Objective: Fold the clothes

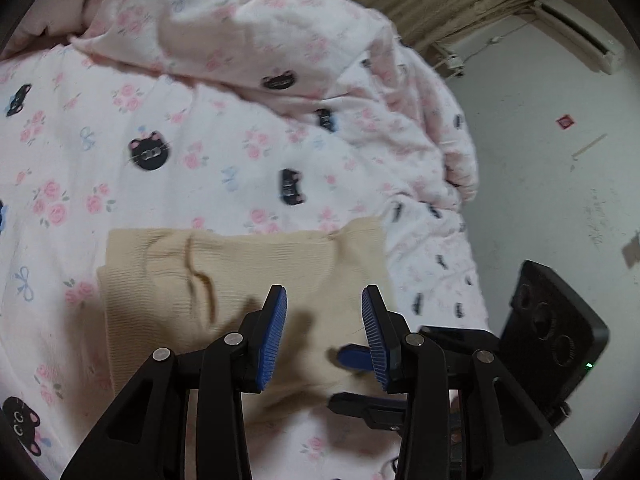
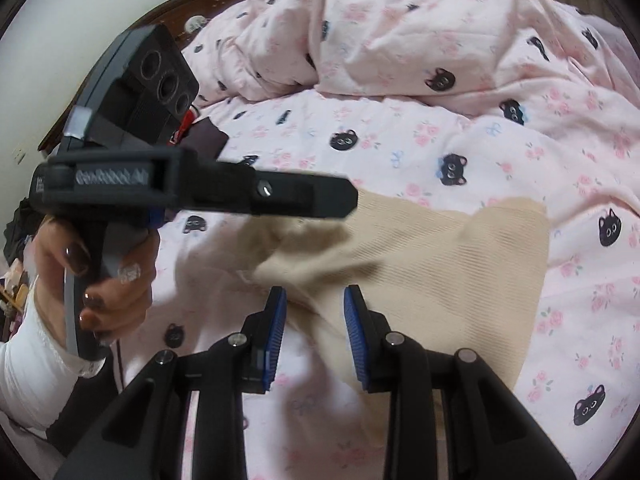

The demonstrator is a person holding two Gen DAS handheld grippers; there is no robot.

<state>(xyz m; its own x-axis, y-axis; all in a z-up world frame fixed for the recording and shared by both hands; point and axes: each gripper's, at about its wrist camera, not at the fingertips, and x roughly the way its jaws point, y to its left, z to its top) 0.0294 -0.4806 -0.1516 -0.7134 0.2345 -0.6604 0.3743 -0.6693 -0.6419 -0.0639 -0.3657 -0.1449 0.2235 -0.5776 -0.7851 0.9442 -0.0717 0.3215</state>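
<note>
A beige ribbed garment [image 1: 240, 280] lies folded flat on the pink cat-print bed sheet [image 1: 120, 152]. My left gripper [image 1: 324, 300] hovers open over the garment's near right part, with nothing between its blue pads. In the right wrist view the same garment [image 2: 460, 272] spreads out to the right. My right gripper [image 2: 316, 300] is open above the garment's near left edge, where the cloth looks blurred. A hand [image 2: 100, 280] holds the left tool's black body [image 2: 200, 188], which crosses this view above the garment.
A crumpled pink quilt [image 1: 280, 40] is heaped at the back of the bed [image 2: 440, 32]. The bed's right edge meets a white wall [image 1: 540, 180] with an air conditioner [image 1: 580, 36]. A dark wooden headboard [image 2: 200, 4] stands at the far left.
</note>
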